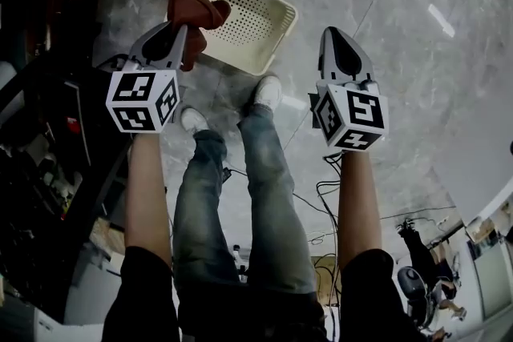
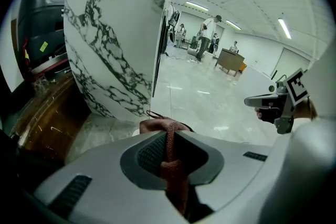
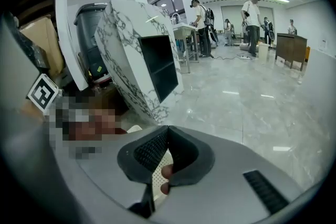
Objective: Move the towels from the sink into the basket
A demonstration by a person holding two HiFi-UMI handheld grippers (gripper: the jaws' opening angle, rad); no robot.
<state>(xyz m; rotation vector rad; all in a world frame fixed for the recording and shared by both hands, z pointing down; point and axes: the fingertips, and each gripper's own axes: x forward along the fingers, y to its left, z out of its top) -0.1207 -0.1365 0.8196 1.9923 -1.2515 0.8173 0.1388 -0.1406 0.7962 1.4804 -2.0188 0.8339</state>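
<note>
Nearest the head camera, two bare forearms reach up the frame from dark sleeves at the bottom edge, each ending in a gripper with a marker cube (image 1: 143, 100). Between the arms, legs in blue jeans (image 1: 272, 196) stretch up to a pair of white shoes (image 1: 268, 92) on the grey marble floor (image 1: 385, 12), and thin cables (image 1: 321, 196) trail across the floor in the lower right. At centre left the left gripper (image 1: 178, 34) has its jaws pinched on a reddish-brown towel (image 1: 199, 10). Its own view shows the cloth (image 2: 170, 160) squeezed into a narrow fold between the two pads, bunching out above the tips. At centre right the right gripper (image 1: 334, 34) comes to a closed point. In its own view the jaws meet at their tips (image 3: 167, 129) with nothing gripped, and only perforated cream plastic shows through the gap below them. Beyond the shoes, in the upper middle of the head view, a cream perforated basket (image 1: 272, 40) sits on the floor. The towel hangs over its left corner, and whether it touches the rim cannot be told. Farther off, the left gripper view shows a white block with dark marble veining (image 2: 115, 34) filling the upper left, and a few people (image 2: 207, 36) stand at the far end of a bright hall.
</note>
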